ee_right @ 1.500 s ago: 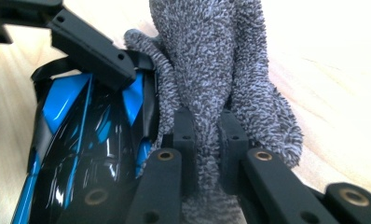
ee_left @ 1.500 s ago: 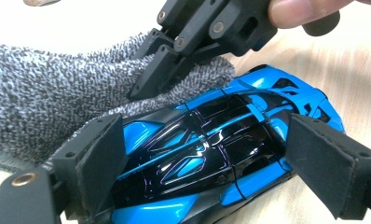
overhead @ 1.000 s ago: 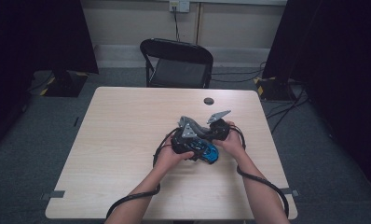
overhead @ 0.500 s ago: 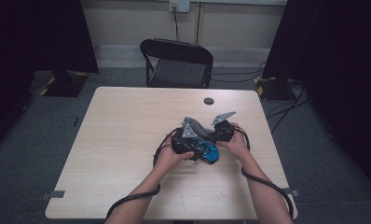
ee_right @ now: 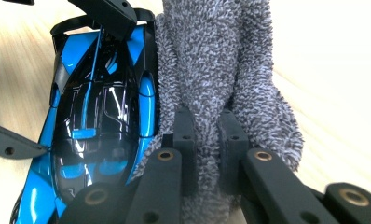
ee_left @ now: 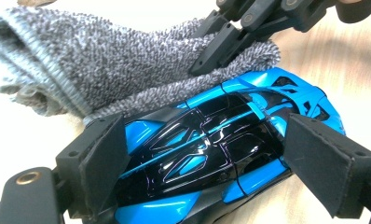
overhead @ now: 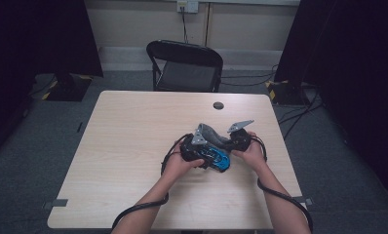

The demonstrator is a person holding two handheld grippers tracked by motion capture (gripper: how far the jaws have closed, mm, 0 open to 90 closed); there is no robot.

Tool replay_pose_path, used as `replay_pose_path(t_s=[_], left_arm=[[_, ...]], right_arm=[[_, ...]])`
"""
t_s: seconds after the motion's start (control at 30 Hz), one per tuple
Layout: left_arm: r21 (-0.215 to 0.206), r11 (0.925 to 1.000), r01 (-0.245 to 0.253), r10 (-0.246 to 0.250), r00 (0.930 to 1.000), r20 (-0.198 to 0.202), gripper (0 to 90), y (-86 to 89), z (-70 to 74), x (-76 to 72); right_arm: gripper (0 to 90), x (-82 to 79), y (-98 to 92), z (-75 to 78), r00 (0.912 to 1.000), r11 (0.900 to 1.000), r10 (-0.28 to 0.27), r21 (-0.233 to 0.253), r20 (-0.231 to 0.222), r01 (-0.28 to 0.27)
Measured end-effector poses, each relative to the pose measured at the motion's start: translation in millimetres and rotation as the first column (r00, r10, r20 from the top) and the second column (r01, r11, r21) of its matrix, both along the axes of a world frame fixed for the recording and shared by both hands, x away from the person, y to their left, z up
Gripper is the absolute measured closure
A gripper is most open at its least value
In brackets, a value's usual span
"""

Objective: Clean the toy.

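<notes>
A shiny blue and black toy car (ee_left: 211,154) lies on the wooden table (overhead: 133,146), just right of centre. My left gripper (ee_left: 209,158) is shut on the toy car, with one pad on each flank. A grey terry cloth (ee_right: 221,60) lies along one side of the car (ee_right: 99,112), touching it. My right gripper (ee_right: 207,149) is shut on a fold of this cloth. From above, the left gripper (overhead: 194,148) and right gripper (overhead: 233,141) sit close together, with the car (overhead: 217,158) and cloth (overhead: 212,134) between them.
A small black round disc (overhead: 218,105) lies near the table's far edge. Behind the table stands a black folding chair (overhead: 184,66). Cables trail from both grippers toward the near edge. Bare tabletop stretches to the left.
Both hands and the car have shifted slightly to the right. The cloth in the right gripper has slid a little along the car's side. Both grips are unchanged.
</notes>
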State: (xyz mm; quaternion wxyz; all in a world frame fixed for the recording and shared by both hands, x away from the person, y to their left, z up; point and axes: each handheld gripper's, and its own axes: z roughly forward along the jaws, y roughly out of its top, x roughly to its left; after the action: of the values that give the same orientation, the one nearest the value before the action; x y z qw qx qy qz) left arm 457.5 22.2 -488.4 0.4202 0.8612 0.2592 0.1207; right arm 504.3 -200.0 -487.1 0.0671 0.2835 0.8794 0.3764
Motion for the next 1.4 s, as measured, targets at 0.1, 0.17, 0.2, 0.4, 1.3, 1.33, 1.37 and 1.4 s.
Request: replay_pose_path(t_s=[0.1,0.17,0.2,0.4,1.3,1.33,1.37,1.4], left_arm=[[-0.004,1.0000,0.003,-0.003,1.0000,-0.003,13.6,-1.2,-0.1,-0.6],[-0.004,1.0000,0.005,-0.005,1.0000,-0.004,13.7,-1.4,0.0,-0.7],[-0.003,1.0000,0.007,-0.007,1.0000,-0.003,13.8,-1.5,0.0,-0.8],[-0.003,1.0000,0.006,-0.006,1.0000,-0.002,13.9,-1.1,-0.1,-0.9],[0.013,0.9998,-0.013,0.013,0.9999,0.004,14.3,4.5,0.9,-0.2],[0.011,0.9998,-0.014,0.014,0.9999,0.003,14.3,4.4,0.9,-0.1],[0.012,0.9998,-0.014,0.014,0.9999,0.002,14.3,4.4,0.9,0.1],[0.012,0.9998,-0.013,0.013,0.9999,0.001,14.3,4.4,1.0,0.2]], right_arm=[[80.9,-2.7,-5.3,0.4,1.0000,1.000,-0.007,-0.002,-0.003,0.007],[80.9,-4.1,-8.9,0.6,1.0000,1.000,-0.009,-0.003,-0.002,0.009],[80.9,-4.8,-10.8,0.9,0.9999,1.000,-0.009,-0.004,-0.005,0.009],[80.9,-9.7,-20.7,2.0,0.9999,1.000,-0.008,-0.016,-0.009,0.008],[81.0,-42.7,-83.8,24.7,0.9945,0.995,-0.098,-0.020,-0.035,0.098],[81.0,-41.5,-86.5,28.2,0.9938,0.994,-0.107,-0.013,-0.030,0.107],[81.0,-40.1,-88.7,31.7,0.9926,0.993,-0.119,-0.004,-0.026,0.118],[81.0,-38.3,-90.3,35.1,0.9914,0.992,-0.129,0.003,-0.023,0.129]])
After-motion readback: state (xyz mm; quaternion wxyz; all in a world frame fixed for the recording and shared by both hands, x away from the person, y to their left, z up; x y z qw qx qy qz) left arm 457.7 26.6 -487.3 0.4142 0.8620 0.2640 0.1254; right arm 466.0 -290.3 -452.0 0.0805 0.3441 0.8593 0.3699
